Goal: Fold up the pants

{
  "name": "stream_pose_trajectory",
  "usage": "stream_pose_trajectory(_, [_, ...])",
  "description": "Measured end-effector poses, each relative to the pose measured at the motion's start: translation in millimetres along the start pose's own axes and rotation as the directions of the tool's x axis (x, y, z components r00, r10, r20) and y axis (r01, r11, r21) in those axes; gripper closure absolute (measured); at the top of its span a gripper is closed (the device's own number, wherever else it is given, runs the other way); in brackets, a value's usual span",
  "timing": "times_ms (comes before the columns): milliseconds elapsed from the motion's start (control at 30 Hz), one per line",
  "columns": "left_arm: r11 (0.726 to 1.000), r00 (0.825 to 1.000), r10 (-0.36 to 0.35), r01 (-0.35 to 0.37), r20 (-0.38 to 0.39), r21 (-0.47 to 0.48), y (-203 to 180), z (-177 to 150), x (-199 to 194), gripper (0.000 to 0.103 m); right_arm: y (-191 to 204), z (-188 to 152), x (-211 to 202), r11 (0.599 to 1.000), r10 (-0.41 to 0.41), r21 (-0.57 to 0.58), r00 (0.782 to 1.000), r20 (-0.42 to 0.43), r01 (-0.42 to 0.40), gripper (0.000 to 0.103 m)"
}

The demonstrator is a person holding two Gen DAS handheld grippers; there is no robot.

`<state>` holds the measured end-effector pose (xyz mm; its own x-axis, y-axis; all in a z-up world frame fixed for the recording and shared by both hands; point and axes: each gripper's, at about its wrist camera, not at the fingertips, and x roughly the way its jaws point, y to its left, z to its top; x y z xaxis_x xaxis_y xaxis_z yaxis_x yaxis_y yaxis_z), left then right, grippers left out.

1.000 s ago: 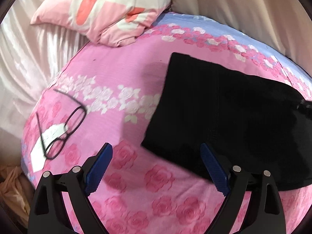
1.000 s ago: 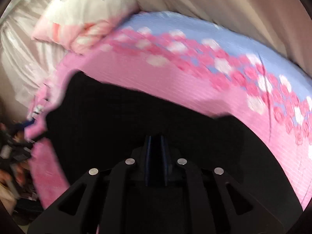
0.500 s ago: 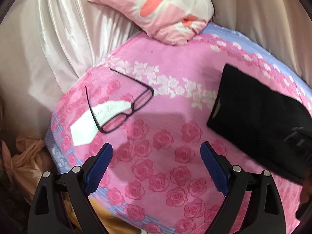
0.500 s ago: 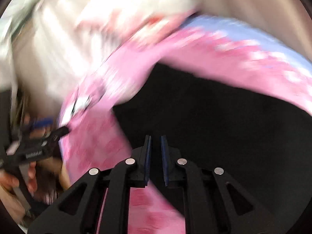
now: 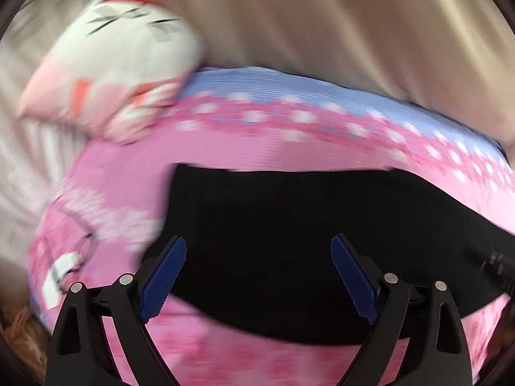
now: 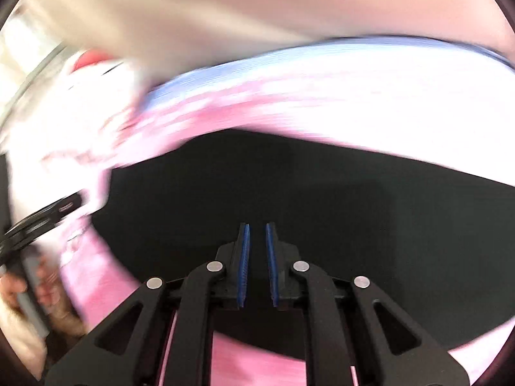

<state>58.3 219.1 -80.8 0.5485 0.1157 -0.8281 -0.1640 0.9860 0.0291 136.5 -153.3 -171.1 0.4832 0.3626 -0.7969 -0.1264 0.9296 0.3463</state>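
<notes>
The black pants (image 5: 289, 218) lie folded flat on the pink rose-print bedspread (image 5: 122, 173). In the left wrist view my left gripper (image 5: 257, 251) is wide open and empty, hovering over the pants' near left part. In the right wrist view the pants (image 6: 322, 193) fill the middle. My right gripper (image 6: 256, 228) hovers over them with its blue pads a narrow gap apart and nothing between them. Both views are blurred by motion.
A white and pink cat-face pillow (image 5: 122, 61) lies at the bed's far left. Black glasses on a white card (image 5: 70, 257) sit near the left edge. Beige curtains (image 5: 322, 16) hang behind. The left gripper (image 6: 42, 218) shows at the right view's left edge.
My left gripper has swung back right from the glasses to over the pants. My right gripper, shut on the pants a second ago, has let go and parted slightly.
</notes>
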Motion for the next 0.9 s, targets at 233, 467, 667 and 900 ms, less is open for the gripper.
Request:
stream_pose_trajectory(233, [0.981,0.991,-0.050,0.072,-0.124,0.180,-133,-36,30,0.013,-152,-29,-81,0.965,-0.003,0.262,0.999,0.040,-0.008,0.096])
stream_pose_trajectory(467, [0.962,0.983,-0.017,0.066,-0.181,0.265,-216,-60,49,0.013,-141,-11,-32,0.986,0.142,0.085,0.990,-0.013,-0.140,0.103])
stream_pose_trajectory(667, [0.954,0.983,0.061,-0.007,-0.172,0.300,-228,-73,59,0.012,-214,8,-105,0.960,0.179,0.196,0.978,0.109,-0.197,0.097])
stream_pose_trajectory(900, [0.954,0.979,0.121,-0.069,-0.164,0.291,-229,-73,61,0.009,-235,6,-66,0.968,0.247,0.041,0.969,-0.007,-0.247,0.103])
